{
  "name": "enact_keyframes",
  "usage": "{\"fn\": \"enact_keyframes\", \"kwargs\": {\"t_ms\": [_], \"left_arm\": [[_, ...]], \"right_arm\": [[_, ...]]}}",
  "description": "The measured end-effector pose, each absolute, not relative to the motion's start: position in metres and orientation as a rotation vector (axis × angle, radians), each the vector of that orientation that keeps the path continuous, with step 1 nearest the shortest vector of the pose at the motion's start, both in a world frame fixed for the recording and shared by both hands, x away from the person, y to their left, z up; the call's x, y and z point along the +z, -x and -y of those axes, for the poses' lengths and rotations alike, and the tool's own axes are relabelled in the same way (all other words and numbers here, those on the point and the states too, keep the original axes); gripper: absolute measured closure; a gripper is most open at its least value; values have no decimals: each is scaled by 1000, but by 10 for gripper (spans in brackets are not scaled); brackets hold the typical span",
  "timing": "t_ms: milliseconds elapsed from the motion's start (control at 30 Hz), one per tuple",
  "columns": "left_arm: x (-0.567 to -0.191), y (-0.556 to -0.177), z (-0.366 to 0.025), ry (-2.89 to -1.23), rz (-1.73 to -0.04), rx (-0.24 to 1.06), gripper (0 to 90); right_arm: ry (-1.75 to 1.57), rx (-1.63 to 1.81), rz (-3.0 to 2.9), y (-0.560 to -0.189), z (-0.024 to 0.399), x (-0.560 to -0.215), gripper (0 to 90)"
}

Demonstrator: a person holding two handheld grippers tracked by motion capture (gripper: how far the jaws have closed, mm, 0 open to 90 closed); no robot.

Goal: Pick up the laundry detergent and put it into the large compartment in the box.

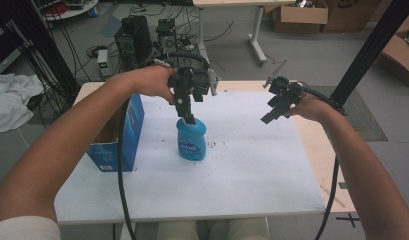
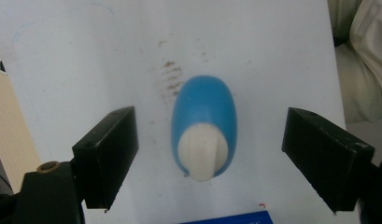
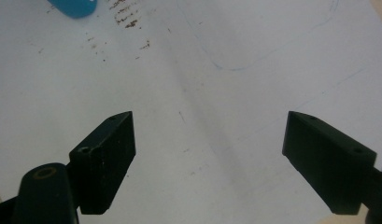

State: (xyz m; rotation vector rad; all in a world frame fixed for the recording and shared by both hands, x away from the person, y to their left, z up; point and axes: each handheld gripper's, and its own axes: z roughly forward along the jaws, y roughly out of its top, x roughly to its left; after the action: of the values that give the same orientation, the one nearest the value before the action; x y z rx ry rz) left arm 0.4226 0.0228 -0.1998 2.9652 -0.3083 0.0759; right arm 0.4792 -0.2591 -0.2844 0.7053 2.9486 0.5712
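Observation:
A blue bottle [image 1: 191, 140] with a white cap stands upright on the white sheet [image 1: 242, 170] near the table's middle. My left gripper [image 1: 187, 112] hangs straight above it, pointing down. In the left gripper view the bottle [image 2: 205, 126] sits centred between the two wide-apart jaws, its white cap [image 2: 202, 151] toward the camera; the left gripper [image 2: 212, 158] is open and touches nothing. My right gripper [image 1: 272, 112] is held up over the right side of the sheet, open and empty [image 3: 209, 158], with the bottle's edge [image 3: 76, 7] far off.
An open blue cardboard box [image 1: 117, 135] stands at the sheet's left edge, close to my left forearm. Brown smudges [image 1: 212, 145] mark the sheet beside the bottle. Bare wooden table [image 1: 327, 165] shows to the right. Cables and equipment lie on the floor beyond.

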Motion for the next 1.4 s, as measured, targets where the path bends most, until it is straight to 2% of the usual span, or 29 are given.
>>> {"fn": "enact_keyframes", "kwargs": {"t_ms": [1400], "left_arm": [[-251,-425,-22,-3064,378,92,194]], "right_arm": [[-726,571,-2952,-482,260,-288,173]]}}
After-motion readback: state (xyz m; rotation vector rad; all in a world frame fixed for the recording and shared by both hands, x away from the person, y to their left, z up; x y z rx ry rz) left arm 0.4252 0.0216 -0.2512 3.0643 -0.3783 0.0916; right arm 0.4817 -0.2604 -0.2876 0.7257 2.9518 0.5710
